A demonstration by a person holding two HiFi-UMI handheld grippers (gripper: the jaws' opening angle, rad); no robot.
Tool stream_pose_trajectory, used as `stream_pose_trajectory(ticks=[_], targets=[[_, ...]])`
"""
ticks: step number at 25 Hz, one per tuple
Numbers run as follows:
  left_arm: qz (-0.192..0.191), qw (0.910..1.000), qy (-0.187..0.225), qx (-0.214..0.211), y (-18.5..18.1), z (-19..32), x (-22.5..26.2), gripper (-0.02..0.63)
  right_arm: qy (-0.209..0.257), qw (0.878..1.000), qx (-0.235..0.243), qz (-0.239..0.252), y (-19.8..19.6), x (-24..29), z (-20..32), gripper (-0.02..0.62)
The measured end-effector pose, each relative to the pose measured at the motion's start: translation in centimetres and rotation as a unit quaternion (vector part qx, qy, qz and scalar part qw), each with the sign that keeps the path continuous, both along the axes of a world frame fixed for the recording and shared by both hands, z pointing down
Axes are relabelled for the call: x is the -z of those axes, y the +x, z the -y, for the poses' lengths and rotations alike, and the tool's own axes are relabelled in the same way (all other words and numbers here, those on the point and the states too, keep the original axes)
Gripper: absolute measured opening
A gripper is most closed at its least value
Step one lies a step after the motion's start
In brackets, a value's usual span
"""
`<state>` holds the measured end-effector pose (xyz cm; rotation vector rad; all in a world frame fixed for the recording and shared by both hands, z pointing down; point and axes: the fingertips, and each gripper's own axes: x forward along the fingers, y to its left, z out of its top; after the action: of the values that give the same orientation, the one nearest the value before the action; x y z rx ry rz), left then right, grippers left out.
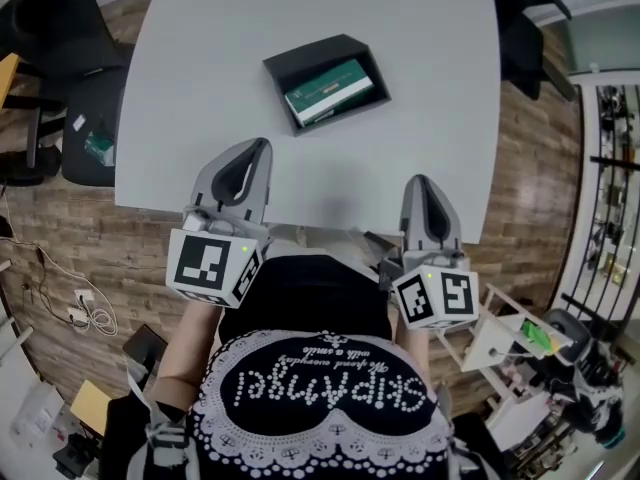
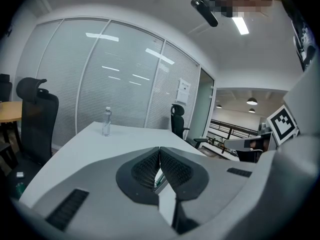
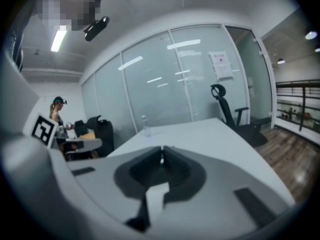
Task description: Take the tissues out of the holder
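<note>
A dark open holder (image 1: 283,66) lies on the white table (image 1: 220,28), with a green and white tissue pack (image 1: 330,90) inside it. My left gripper (image 1: 262,145) is over the table's near edge, short of the holder and a little left of it, shut and empty. In the left gripper view its jaws (image 2: 159,148) meet at the tips, and a sliver of the tissue pack (image 2: 159,179) shows below them. My right gripper (image 1: 418,180) hangs at the near edge to the right, also shut with nothing in it; its tips (image 3: 162,151) touch.
A clear water bottle (image 2: 106,121) stands at the table's far end. Black office chairs (image 1: 60,38) sit left of the table, and another chair (image 1: 520,18) at the far right. A white trolley (image 1: 500,340) stands by my right side. A person (image 3: 57,115) is in the background.
</note>
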<state>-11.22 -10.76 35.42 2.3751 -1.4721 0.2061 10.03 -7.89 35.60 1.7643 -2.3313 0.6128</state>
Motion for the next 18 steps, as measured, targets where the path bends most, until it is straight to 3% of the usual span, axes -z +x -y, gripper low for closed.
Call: stream_pose_trajectory(ticks=[18], targets=[[0.003, 0.9993, 0.015, 0.035, 1.1, 1.6, 1.7, 0.025, 0.015, 0.999, 0.041, 0.021, 1.4, 0.8, 3.6, 0.035]])
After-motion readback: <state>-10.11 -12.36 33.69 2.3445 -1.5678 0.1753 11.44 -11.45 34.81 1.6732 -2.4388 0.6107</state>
